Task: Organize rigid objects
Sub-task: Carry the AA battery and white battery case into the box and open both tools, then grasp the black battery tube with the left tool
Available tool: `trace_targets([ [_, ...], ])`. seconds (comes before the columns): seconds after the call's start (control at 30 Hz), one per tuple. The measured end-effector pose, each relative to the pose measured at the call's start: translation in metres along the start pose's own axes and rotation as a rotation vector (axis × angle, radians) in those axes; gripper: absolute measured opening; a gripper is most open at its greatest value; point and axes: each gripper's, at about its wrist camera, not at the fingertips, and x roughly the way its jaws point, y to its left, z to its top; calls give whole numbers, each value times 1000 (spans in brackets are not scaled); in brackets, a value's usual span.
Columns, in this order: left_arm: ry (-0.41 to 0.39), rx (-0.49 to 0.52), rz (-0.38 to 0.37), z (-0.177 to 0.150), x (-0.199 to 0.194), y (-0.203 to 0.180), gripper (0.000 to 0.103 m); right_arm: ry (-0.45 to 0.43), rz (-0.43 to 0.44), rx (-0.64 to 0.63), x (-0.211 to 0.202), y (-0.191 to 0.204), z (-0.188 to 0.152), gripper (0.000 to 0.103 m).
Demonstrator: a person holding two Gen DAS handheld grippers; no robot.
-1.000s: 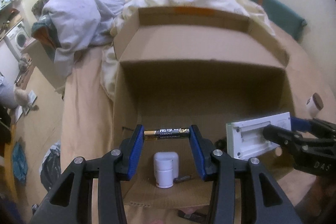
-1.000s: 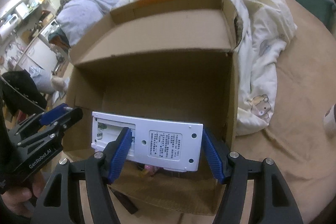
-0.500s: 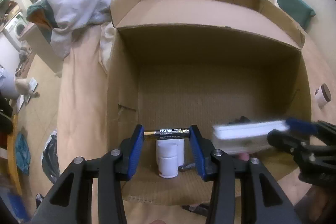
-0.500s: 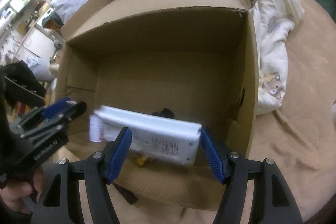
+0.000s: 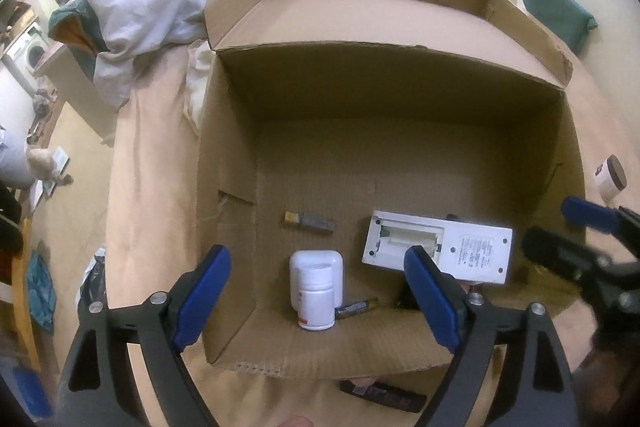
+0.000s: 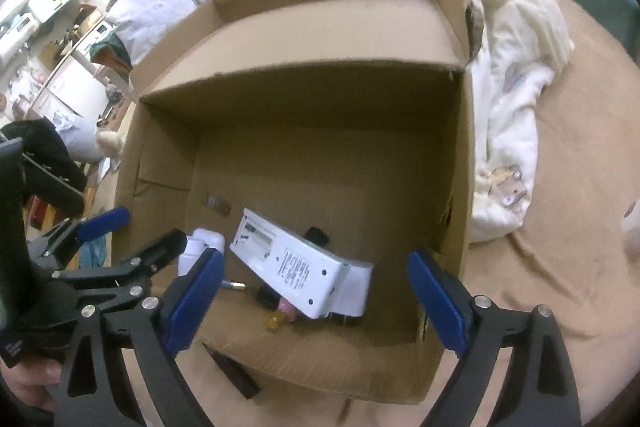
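Cardboard box (image 5: 224, 227) holds battery (image 5: 308, 221), white bottle (image 5: 317, 303), white charger (image 5: 472, 251); both tongs released, just opened

Open cardboard box (image 5: 400, 99), flaps raised, holding the sorted items on its floor. White battery charger (image 5: 438, 251): flat rectangular, label side up, empty slot showing, near the box's right wall, one end propped on smaller items and tilted. Battery (image 5: 309, 219): dark with gold end, lying flat left of the charger, nearer the box's left wall. White pill bottle (image 5: 317, 301): against a white rounded case (image 5: 318, 259) near the box's front edge. A second battery (image 5: 357, 307) lies just beside the bottle.
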Motion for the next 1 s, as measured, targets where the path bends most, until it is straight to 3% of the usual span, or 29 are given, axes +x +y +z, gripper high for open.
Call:
trace_targets([
  [0.2,-19,-14,-11,-5,-17,3,87,-25,2,50,-16,-10,-3,99],
  [0.4,14,-27,-83,-19,-42,13,87,-59,16,65,-44,-15,-21,99],
  [0.77,50,176,-79,-69,-53,-9,87,4,30,170,-51,-28,-79,99],
  [0.87,89,246,-71,-78,-42,-23,87,31,21,177,-46,-29,-88,99],
  [1.0,223,302,-143,-91,-14,-40,87,38,-6,161,-43,-28,-89,99],
])
